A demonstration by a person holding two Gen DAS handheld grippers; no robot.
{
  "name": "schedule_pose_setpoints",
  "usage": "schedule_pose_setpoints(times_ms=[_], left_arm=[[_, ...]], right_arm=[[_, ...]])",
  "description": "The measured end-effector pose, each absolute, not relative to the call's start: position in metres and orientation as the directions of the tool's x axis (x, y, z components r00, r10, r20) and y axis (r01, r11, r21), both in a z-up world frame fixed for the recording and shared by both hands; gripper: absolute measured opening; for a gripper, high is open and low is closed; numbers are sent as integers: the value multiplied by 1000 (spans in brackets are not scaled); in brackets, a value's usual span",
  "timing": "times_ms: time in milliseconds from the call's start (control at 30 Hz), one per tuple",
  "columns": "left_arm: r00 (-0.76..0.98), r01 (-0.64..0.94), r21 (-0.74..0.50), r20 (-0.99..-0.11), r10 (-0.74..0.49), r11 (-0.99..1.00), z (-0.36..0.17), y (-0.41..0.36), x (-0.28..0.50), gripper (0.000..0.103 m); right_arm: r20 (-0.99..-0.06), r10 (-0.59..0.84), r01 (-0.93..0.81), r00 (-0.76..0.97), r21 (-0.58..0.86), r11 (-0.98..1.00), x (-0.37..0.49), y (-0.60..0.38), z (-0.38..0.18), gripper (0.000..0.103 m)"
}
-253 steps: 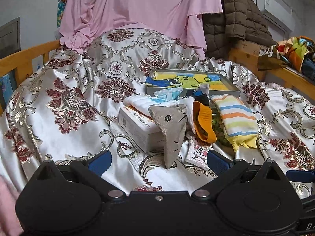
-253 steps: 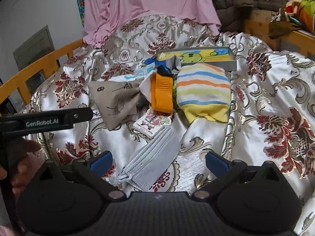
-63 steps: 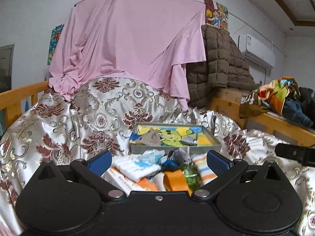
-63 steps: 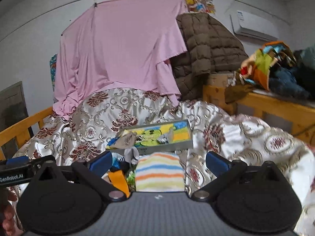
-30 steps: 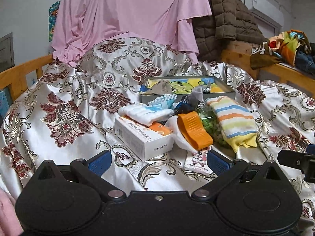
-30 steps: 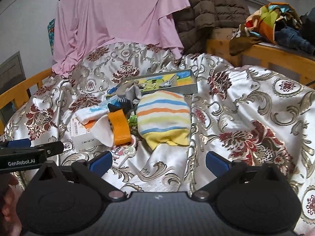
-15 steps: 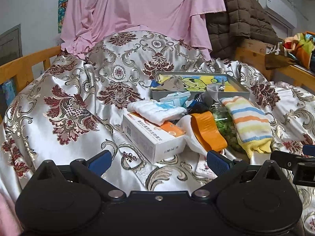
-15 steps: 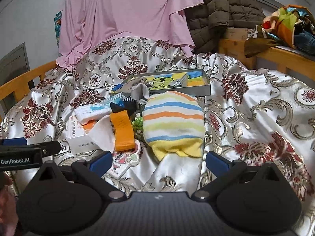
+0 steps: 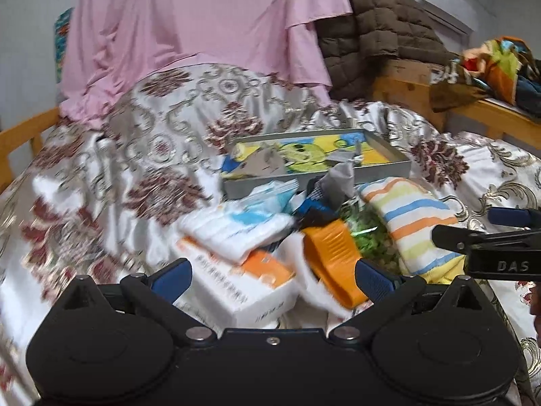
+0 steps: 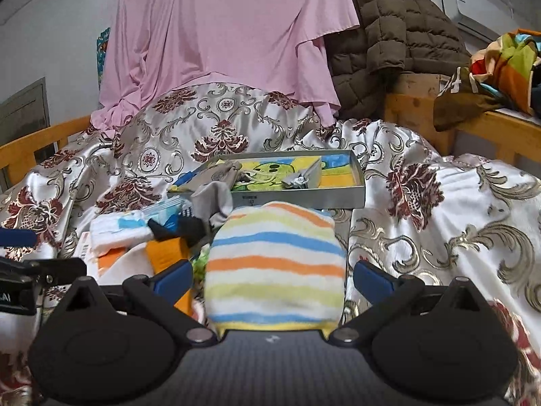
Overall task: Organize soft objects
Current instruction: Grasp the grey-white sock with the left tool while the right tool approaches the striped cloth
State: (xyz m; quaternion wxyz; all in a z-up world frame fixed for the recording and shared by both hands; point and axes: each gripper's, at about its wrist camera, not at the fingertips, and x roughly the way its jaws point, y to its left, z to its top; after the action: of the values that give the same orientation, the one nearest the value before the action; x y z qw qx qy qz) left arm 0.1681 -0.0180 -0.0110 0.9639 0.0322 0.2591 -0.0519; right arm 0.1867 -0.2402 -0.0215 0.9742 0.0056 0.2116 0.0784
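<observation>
Spread over the bed, a floral satin quilt carries the clutter; the striped towel lies between the wide, empty fingers of the right gripper, just before the cartoon-printed tray. A grasp is judged to be in hand; closing on the towel and a lift toward the tray are called for, while the left gripper is held wide and empty over the white box.

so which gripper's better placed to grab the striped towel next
Right. The right gripper is open with the striped towel lying between its fingers. The left gripper, also open, faces the white box and orange piece, with the towel off to its side.
</observation>
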Motion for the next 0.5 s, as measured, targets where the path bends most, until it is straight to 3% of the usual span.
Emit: schedule_pose_setpoints(times_ms=[500], left_arm=[[796, 375, 34, -524, -303, 927, 10, -54, 293, 102]], right_arm=[[-473, 176, -166, 863, 62, 984, 230, -246, -49, 103]])
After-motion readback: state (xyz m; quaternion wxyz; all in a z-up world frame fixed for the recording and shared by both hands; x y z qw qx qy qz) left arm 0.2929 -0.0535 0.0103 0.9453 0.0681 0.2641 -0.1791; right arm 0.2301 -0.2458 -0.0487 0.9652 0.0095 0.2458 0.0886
